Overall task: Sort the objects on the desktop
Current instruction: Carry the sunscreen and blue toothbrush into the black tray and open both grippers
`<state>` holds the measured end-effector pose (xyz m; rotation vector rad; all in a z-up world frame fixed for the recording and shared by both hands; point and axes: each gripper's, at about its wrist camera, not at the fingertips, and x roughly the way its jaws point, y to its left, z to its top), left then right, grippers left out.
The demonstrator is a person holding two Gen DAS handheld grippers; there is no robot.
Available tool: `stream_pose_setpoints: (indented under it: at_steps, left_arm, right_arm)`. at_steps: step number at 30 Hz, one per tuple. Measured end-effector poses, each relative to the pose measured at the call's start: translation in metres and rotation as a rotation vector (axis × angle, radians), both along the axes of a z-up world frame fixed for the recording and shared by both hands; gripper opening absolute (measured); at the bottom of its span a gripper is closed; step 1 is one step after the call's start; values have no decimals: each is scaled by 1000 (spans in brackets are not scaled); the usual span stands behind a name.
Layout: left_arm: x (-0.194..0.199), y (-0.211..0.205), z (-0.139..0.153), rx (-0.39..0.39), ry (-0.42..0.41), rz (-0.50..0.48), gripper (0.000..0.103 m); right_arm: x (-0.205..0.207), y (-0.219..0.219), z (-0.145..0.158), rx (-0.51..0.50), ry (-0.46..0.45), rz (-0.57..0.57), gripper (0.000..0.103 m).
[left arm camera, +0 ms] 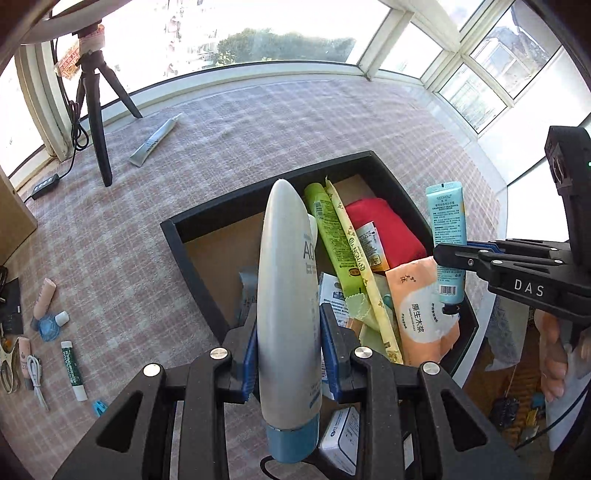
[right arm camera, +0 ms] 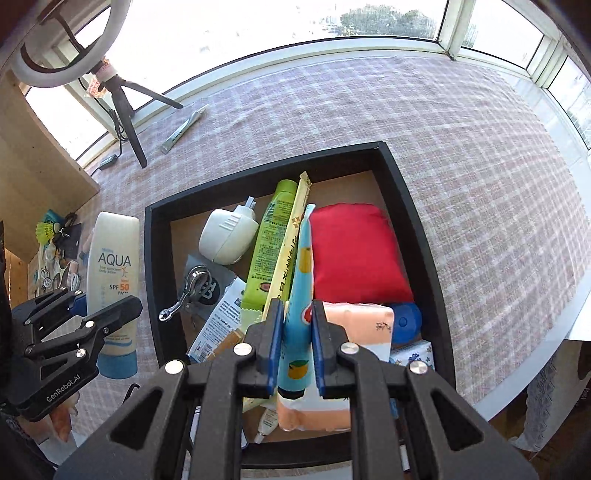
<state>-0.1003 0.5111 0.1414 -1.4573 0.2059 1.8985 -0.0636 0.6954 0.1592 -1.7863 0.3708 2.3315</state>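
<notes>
Here:
- The left gripper (left arm camera: 288,347) clamps a white AQUA sunscreen tube (left arm camera: 286,295), blue cap nearest.
- The right gripper (right arm camera: 297,343) pinches a light-blue hand-cream tube (right arm camera: 299,295) over the black box (right arm camera: 417,206).

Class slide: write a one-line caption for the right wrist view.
Right gripper holds a light-blue fruit-print tube above the black storage box while the left gripper clamps a white AQUA sunscreen bottle.

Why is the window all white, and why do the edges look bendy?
In both views, bright daylight washes out the window, and the fisheye lens curves the window frame and the black box. In the left wrist view, sun glares off the sunscreen tube in the left claw.
</notes>
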Motion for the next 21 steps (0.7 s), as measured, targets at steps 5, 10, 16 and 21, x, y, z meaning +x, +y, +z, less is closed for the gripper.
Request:
stream_pose_setpoints:
  at_steps: [5, 10, 16, 21]
  left_arm:
    - [10, 27, 0, -17, 11, -29, 28]
    - [15, 45, -1, -29, 22, -45, 28]
    - [20, 55, 3, -62, 60, -56, 41]
    - [19, 51, 6, -82, 77, -29, 41]
  right_arm:
    - [10, 30, -5, 4, -12, -41, 15]
    - [16, 46, -8, 10, -22, -52, 15]
    - [20, 62, -8, 6, -23, -54, 32]
    - [22, 58, 2, 15, 0, -26, 33]
